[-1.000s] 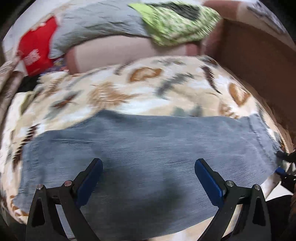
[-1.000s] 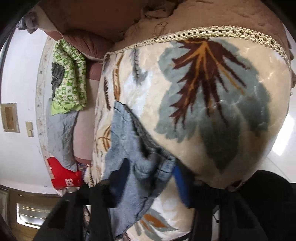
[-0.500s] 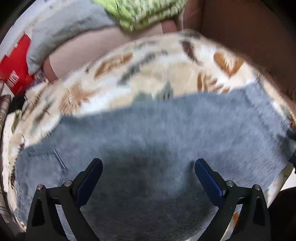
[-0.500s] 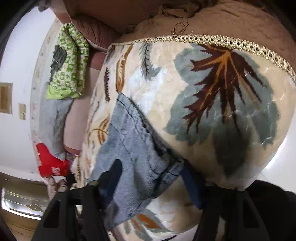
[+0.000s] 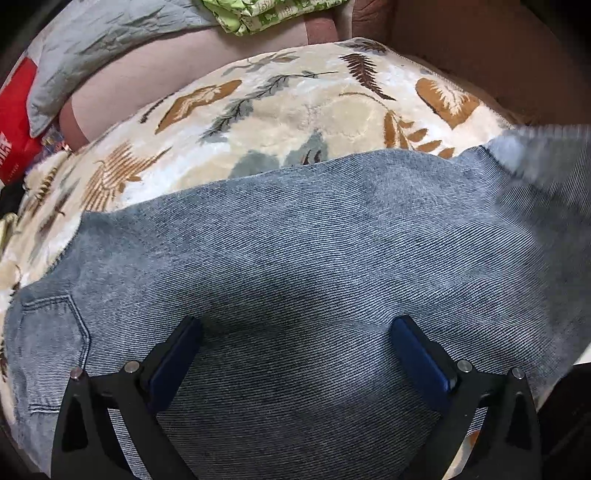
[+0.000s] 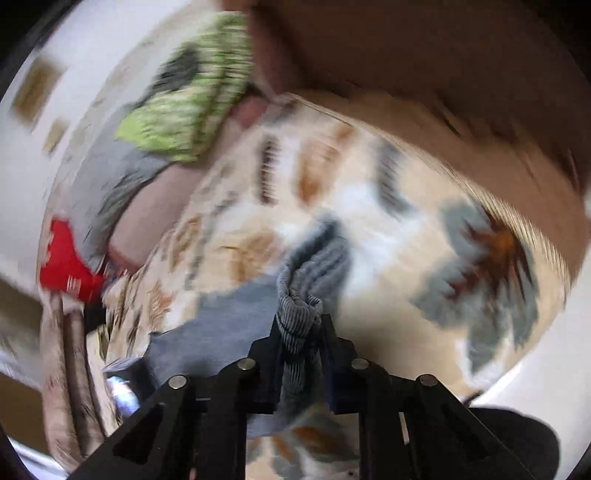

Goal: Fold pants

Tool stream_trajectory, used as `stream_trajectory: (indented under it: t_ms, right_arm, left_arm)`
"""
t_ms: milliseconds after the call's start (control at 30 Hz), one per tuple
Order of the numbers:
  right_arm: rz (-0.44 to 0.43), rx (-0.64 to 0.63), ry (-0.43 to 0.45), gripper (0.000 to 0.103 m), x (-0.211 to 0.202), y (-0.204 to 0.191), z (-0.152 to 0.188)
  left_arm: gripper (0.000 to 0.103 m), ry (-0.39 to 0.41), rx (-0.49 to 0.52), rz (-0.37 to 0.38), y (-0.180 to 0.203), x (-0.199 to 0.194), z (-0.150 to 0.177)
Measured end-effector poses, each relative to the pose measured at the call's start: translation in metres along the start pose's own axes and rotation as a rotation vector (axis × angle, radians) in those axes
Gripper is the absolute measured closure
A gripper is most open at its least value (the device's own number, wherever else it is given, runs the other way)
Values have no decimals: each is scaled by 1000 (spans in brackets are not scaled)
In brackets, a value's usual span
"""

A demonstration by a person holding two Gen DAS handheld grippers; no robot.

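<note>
R tongs (image 6: 298, 332) pinching pants (image 6: 236, 314) hem

A home bedroom or living room: a plush leaf-patterned blanket (image 5: 317, 114) covers a soft bed or couch with brown upholstery (image 5: 480, 48) behind. A grey pillow (image 5: 103, 40), a green patterned cloth (image 5: 266, 14) and a red bag (image 5: 14, 122) lie alongside, with a white wall (image 6: 85, 74) beyond.
</note>
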State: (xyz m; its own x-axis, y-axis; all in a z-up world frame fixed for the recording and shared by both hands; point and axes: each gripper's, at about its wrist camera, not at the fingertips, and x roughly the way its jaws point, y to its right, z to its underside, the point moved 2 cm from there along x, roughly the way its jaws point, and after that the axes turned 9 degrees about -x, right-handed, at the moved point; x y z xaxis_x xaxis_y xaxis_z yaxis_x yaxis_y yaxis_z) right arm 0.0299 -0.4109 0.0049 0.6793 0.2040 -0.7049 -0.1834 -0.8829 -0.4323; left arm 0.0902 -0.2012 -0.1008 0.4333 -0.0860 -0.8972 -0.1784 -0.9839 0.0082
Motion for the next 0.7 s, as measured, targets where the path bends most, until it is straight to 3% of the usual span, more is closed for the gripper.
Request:
stream_trajectory:
  t_ms: [67,167,300,433,467,500,533,600,700]
  right_arm:
    - [-1,-103,30,85,-11,-40,-6]
    - [-37,-287,61,85,-22,-111,4]
    - [-111,-489,29,84,3,-188,50]
    - [-223,-510,-95,79,66,-209,109]
    - [-244,-513,-131,66,86,-209,126]
    - [-236,-521,-185,45,105,-208,141]
    - [-242,-516,-213,45,114,-205,151]
    - [-281,-515,-136,31,101,-201,152]
    - [-388,-367,-121,26,73,-178,130]
  left_arm:
    - [7,0,-70,69,-19,-9,-4]
    - [7,97,-236,137,-75,-45,-6]
    - [7,201,-398,50,-165,-86,8]
    - [7,224,-512,-52,-230,-108,37]
    - [7,218,-529,-69,-238,-110,43]
    - [7,210,-535,-74,-241,-108,45]
    - [7,198,-533,-72,-242,-109,48]
    - [7,192,-514,-53,-232,-115,47]
    - [7,218,-469,19,-201,-127,30]
